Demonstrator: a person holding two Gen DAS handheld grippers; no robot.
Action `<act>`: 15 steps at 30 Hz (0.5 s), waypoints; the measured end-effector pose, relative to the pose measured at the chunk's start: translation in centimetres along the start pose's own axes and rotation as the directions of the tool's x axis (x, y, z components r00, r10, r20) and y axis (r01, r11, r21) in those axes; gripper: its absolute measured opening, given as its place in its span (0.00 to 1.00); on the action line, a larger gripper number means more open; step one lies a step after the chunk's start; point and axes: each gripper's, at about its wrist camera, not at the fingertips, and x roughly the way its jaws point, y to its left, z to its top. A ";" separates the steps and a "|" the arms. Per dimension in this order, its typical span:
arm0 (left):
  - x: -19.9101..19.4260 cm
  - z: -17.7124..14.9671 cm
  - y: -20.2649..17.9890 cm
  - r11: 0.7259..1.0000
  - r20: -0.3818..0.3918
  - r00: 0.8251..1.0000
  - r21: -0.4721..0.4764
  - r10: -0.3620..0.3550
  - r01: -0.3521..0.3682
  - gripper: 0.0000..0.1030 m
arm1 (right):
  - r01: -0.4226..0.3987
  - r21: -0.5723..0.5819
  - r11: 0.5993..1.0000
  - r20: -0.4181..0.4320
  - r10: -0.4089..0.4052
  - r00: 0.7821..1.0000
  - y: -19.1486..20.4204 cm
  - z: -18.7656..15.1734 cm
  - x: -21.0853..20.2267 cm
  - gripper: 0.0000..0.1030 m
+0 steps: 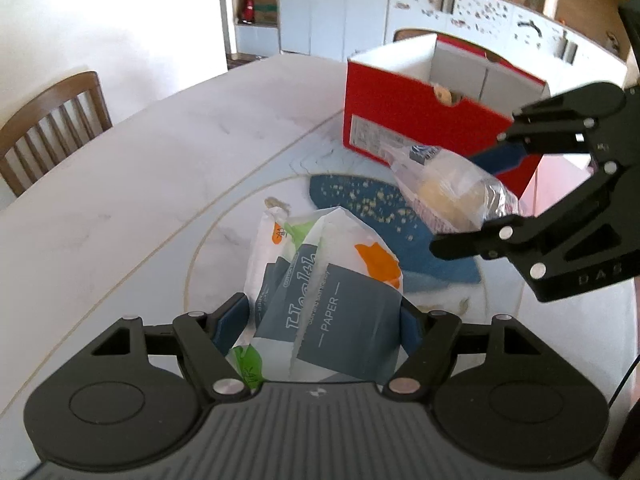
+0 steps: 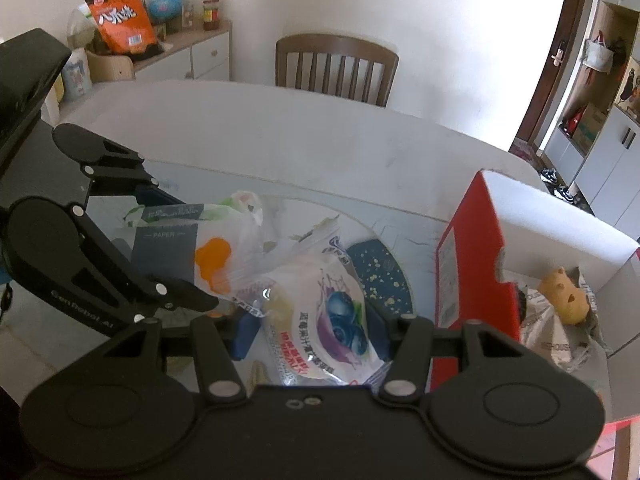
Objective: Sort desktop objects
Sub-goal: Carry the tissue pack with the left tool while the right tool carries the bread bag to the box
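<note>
My left gripper (image 1: 320, 324) is shut on a tissue pack (image 1: 320, 304), white and grey with orange and green marks, printed "PAPER"; it also shows in the right wrist view (image 2: 188, 240). My right gripper (image 2: 316, 332) is shut on a clear snack packet with a blueberry print (image 2: 324, 320); in the left wrist view this packet (image 1: 452, 188) hangs just in front of the red box. The open red cardboard box (image 1: 404, 124) stands at the right, its wall (image 2: 472, 264) beside my right gripper. A yellow toy (image 2: 564, 296) and a crumpled bag lie inside it.
The white marble table (image 1: 140, 184) carries a blue speckled mat (image 1: 360, 200) under the packets. Wooden chairs (image 1: 52, 128) (image 2: 336, 68) stand at the table's edges. A cabinet with an orange snack bag (image 2: 120, 12) is at the far left wall.
</note>
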 end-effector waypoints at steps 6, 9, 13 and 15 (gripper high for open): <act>-2.3 0.8 -1.3 1.000 0.023 0.999 -0.016 0.025 -0.025 0.73 | -0.011 0.012 1.000 0.030 0.010 0.999 -0.7 0.2 -2.4 0.54; -3.4 1.4 -2.2 0.999 0.034 0.999 -0.015 0.037 -0.036 0.73 | -0.016 0.015 1.000 0.047 0.016 0.999 -1.1 0.2 -3.5 0.54; -4.6 2.2 -3.5 0.999 0.048 0.998 -0.010 0.046 -0.046 0.73 | -0.015 0.022 1.000 0.066 0.013 0.998 -1.7 0.1 -5.0 0.54; -5.2 2.7 -4.2 0.999 0.057 0.997 -0.004 0.049 -0.049 0.73 | -0.014 0.025 1.000 0.074 0.012 0.997 -2.1 0.1 -5.5 0.54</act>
